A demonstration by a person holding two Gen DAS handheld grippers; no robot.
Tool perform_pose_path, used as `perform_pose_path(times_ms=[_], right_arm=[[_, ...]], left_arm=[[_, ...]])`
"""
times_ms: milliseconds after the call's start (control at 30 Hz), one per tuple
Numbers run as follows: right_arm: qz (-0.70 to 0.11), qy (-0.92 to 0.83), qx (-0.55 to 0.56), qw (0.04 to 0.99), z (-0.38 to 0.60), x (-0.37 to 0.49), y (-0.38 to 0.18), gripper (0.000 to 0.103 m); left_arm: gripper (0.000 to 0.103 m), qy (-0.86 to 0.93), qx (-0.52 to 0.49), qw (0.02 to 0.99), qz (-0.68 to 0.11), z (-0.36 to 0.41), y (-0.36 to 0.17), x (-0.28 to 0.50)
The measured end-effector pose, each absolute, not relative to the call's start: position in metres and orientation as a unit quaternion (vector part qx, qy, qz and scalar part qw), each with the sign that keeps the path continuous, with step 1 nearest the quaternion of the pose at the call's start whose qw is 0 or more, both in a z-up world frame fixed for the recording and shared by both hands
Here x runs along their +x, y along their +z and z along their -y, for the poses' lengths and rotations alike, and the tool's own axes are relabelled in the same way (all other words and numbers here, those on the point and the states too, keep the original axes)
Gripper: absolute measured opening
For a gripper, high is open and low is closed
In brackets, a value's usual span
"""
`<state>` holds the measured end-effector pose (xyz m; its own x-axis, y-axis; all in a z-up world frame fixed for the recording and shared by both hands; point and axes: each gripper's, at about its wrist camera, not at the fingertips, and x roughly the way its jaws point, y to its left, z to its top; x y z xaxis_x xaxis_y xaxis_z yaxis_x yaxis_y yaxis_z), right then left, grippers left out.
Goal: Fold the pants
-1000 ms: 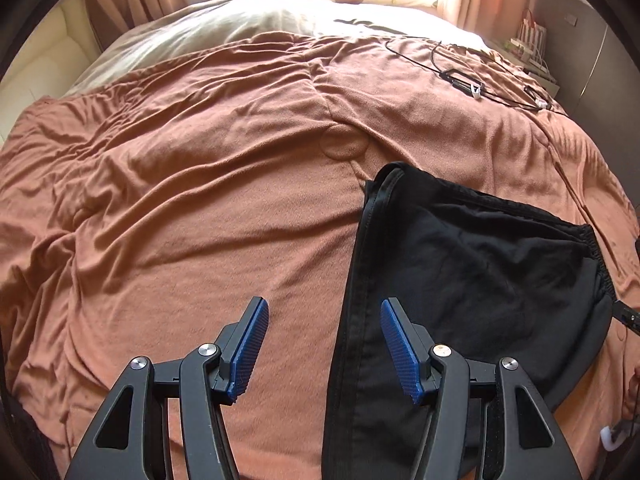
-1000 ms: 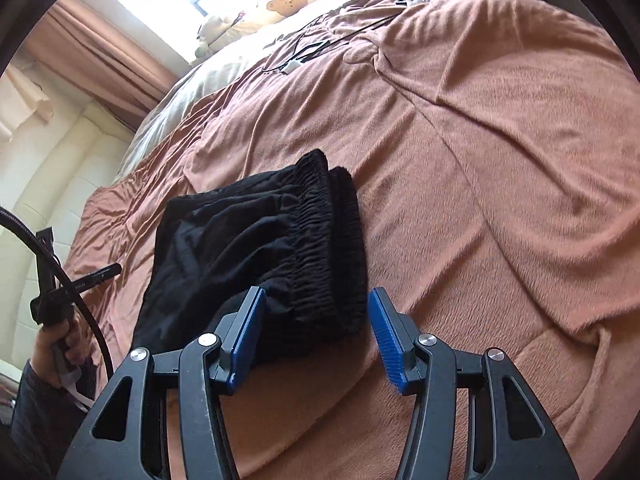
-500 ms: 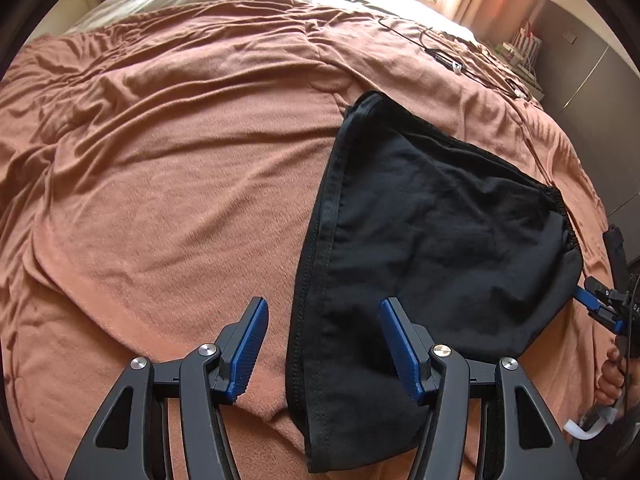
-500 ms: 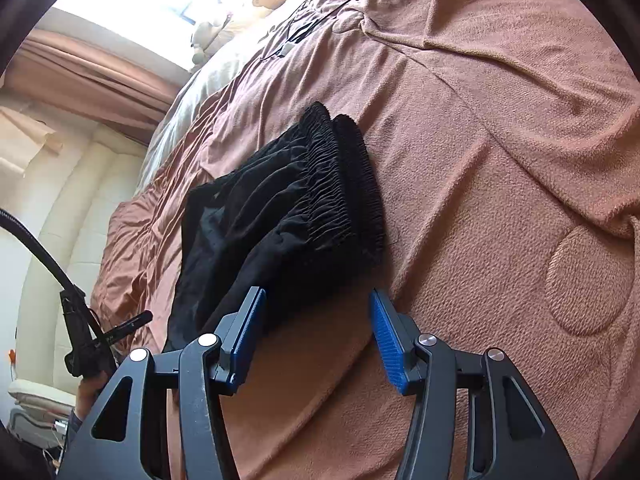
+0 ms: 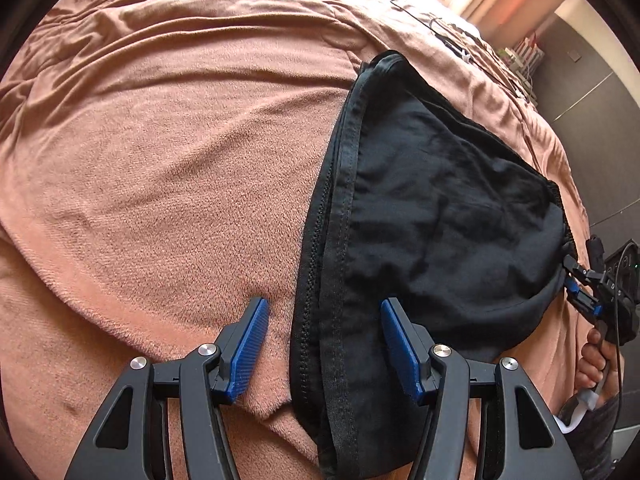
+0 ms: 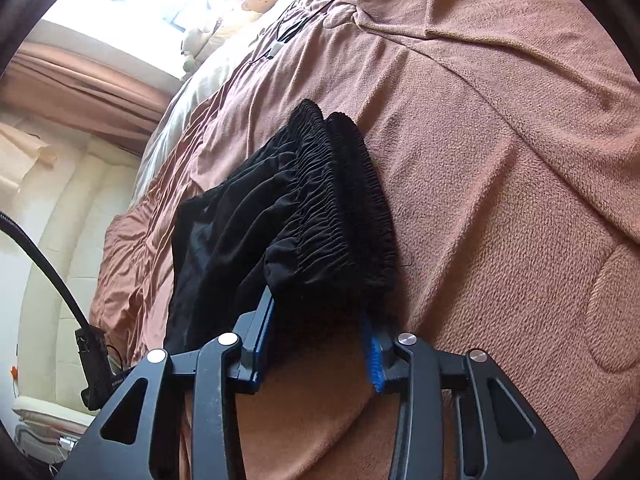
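Your right tool [image 6: 320, 344] sits at the near end of the gathered elastic waistband [image 6: 344, 216] of the black folded pants [image 5: 440, 220]; its jaws have just been closing with the waistband corner between them, and they now seem to pinch it. Your left tool [image 5: 324, 352] is spread, straddling the stitched hem edge [image 5: 320, 280] without pressing. The pants lie on the brown fleece bedspread [image 5: 160, 160], their long axis running left to right between your tools.

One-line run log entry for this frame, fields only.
stage: grasping folded pants | left gripper: open, straddling hem edge | right gripper: jaws just closing on elastic waistband | surface: brown blanket
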<state>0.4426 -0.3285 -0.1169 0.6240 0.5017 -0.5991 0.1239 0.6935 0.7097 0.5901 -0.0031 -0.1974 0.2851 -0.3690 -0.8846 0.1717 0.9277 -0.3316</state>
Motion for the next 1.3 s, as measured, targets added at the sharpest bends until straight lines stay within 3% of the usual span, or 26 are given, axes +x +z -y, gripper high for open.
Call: perform_pose_path(times_ms=[200, 433, 500, 533, 567, 767, 1300], right_arm=[[-0.417, 0.122, 0.376, 0.818, 0.323, 0.44, -0.118, 0.035], [-0.411, 0.135, 0.387, 0.814, 0.329, 0.446, -0.125, 0.035], [-0.407, 0.135, 0.392, 0.814, 0.329, 0.447, -0.127, 0.035], [-0.405, 0.134, 0.394, 0.814, 0.329, 0.447, -0.128, 0.035], [-0.402, 0.133, 0.396, 0.815, 0.329, 0.447, -0.129, 0.035], [-0.388, 0.135, 0.352, 0.841, 0.318, 0.443, -0.116, 0.024], [-0.382, 0.16, 0.326, 0.85, 0.303, 0.418, -0.088, 0.02]], left_arm=[[0.06, -0.198, -0.11, 0.793, -0.565, -0.001, -0.2, 0.586], [0.04, -0.227, -0.166, 0.768, -0.575, -0.019, -0.204, 0.574], [0.03, -0.23, -0.166, 0.766, -0.576, -0.019, -0.204, 0.572], [0.016, -0.227, -0.159, 0.769, -0.576, -0.018, -0.204, 0.571], [0.011, -0.223, -0.151, 0.772, -0.575, -0.016, -0.203, 0.571], [0.006, -0.207, -0.118, 0.796, -0.557, -0.008, -0.183, 0.564], [0.005, -0.208, -0.142, 0.799, -0.547, -0.029, -0.132, 0.517]])
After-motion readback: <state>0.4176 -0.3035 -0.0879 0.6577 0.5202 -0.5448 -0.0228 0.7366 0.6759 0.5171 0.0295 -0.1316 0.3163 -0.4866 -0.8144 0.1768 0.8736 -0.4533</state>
